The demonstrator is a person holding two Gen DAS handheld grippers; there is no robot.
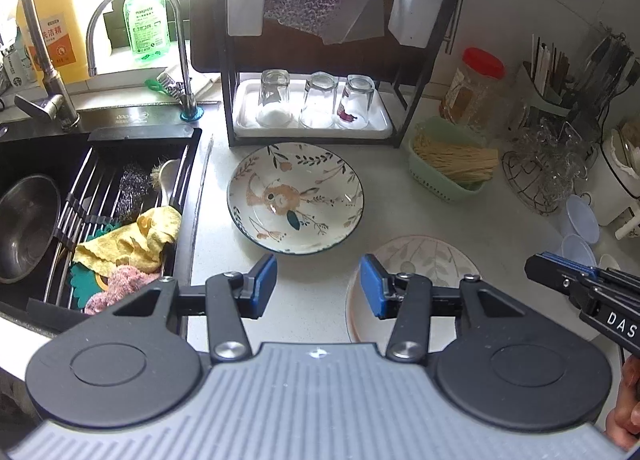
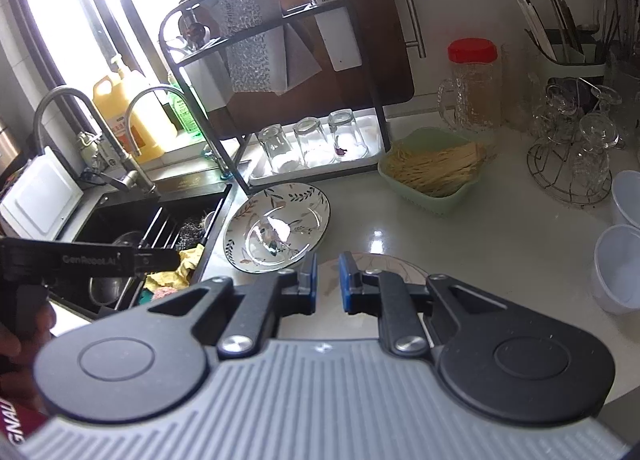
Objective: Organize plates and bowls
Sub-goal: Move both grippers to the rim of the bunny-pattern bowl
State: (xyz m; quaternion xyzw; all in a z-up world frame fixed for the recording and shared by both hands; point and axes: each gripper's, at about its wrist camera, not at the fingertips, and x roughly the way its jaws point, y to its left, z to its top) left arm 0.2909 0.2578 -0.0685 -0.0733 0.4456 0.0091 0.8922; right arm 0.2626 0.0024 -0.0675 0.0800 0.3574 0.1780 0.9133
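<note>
Partly hidden behind the left gripper [image 1: 318, 286], the pale plate [image 1: 424, 256].

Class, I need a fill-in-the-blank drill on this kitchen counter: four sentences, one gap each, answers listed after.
1. The glasses on the rack's white tray number ____.
2. The glass jar has a ____ lid.
3. The green basket holds dry ____.
4. The floral bowl on the counter sits to the ____ of the sink.

Answers: three; red; noodles; right
</note>
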